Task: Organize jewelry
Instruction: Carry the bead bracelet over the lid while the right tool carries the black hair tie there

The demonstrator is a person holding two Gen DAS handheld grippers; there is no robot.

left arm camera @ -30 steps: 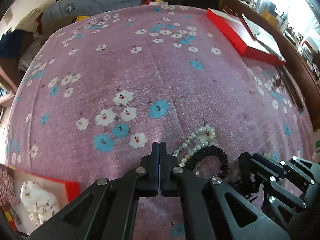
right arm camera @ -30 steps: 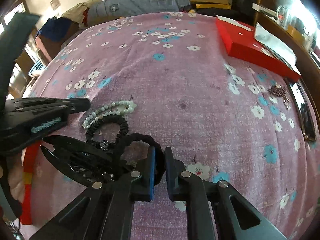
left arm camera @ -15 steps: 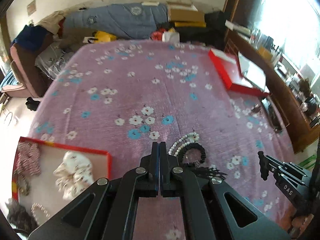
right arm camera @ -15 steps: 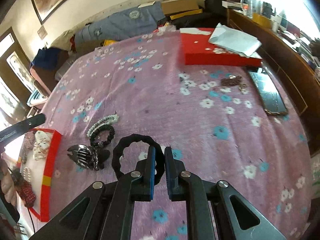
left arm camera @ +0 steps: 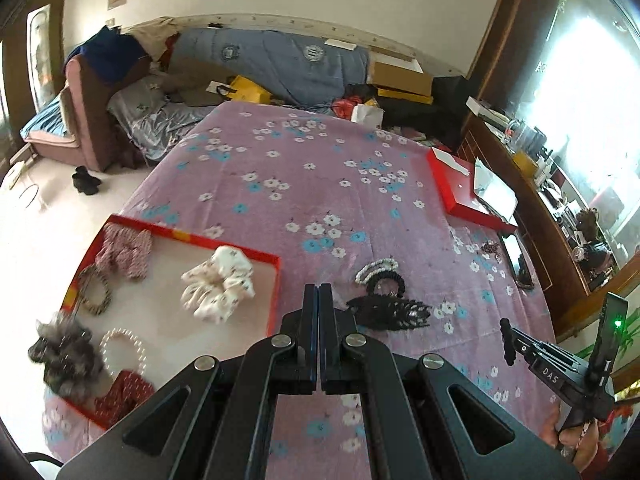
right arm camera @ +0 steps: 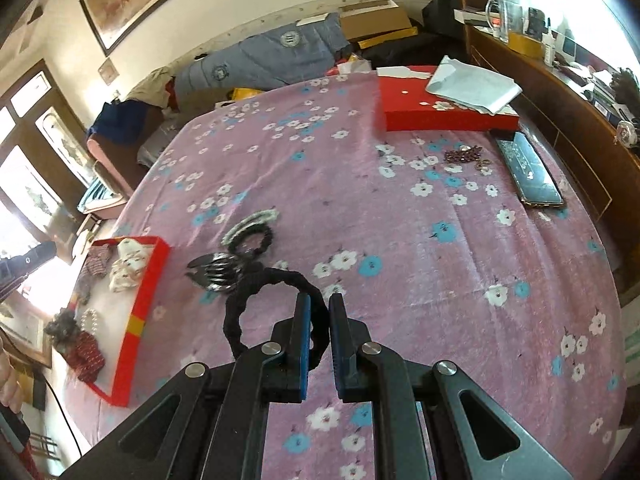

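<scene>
Our right gripper (right arm camera: 319, 322) pinches the black scrunchie (right arm camera: 256, 304) above the bedspread (right arm camera: 400, 248); left gripper (left arm camera: 318, 316) closed, nothing in it. Red tray (right arm camera: 138, 320) edge at 9 o'clock, w/ bare cloth btwn.

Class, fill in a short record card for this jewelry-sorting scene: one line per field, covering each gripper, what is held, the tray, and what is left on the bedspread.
Right gripper: shut on black scrunchie, lifted above the bedspread
Left gripper: shut, holding nothing
Red tray: holds a white floral scrunchie, pearl bracelet, other hair ties
Left on bedspread: black hair claw, black bead bracelet, pale bead bracelet
</scene>
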